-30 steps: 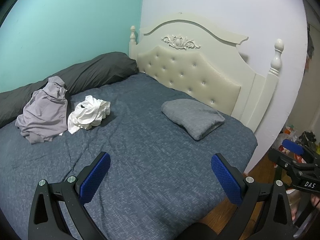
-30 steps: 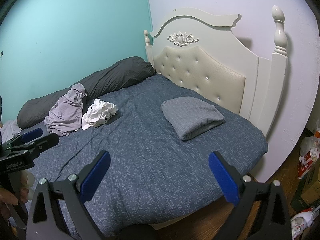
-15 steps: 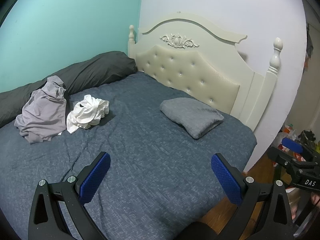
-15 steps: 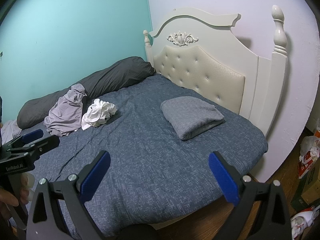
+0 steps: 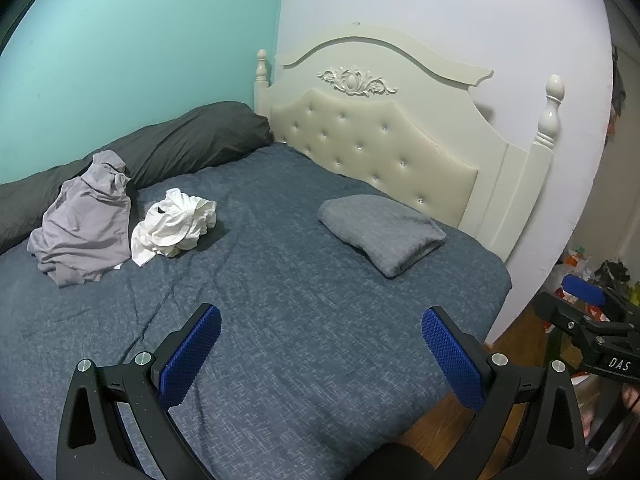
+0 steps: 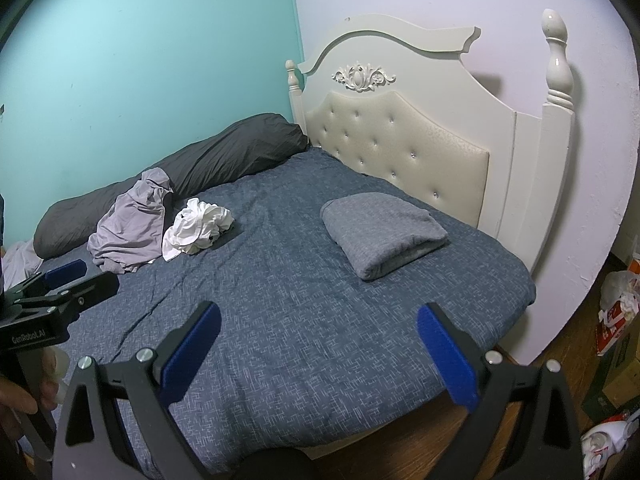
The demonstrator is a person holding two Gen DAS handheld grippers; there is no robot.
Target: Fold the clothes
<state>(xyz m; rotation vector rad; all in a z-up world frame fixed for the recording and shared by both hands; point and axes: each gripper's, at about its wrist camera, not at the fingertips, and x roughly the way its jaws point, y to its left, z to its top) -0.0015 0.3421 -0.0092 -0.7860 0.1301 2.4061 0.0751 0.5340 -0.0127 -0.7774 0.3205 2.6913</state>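
Note:
A crumpled white garment [image 5: 174, 227] [image 6: 198, 229] lies on the blue-grey bed [image 5: 288, 304] [image 6: 288, 304], with a rumpled lilac garment [image 5: 82, 226] [image 6: 130, 232] just to its left. A folded grey garment [image 5: 380, 230] [image 6: 382, 232] sits near the headboard. My left gripper [image 5: 320, 356] hovers open over the near part of the bed, holding nothing. My right gripper [image 6: 318, 354] is also open and empty above the bed's near edge. Each gripper shows at the side of the other's view.
A cream tufted headboard [image 5: 380, 148] with posts stands at the back right. A long dark grey pillow [image 5: 160, 148] lies along the teal wall. Bags and boxes [image 6: 616, 320] clutter the wooden floor at the right. A hand [image 6: 16, 404] holds the left gripper's handle.
Both views have shifted only slightly; the left wrist camera has drifted a little. The clothes have not moved and both grippers stay open.

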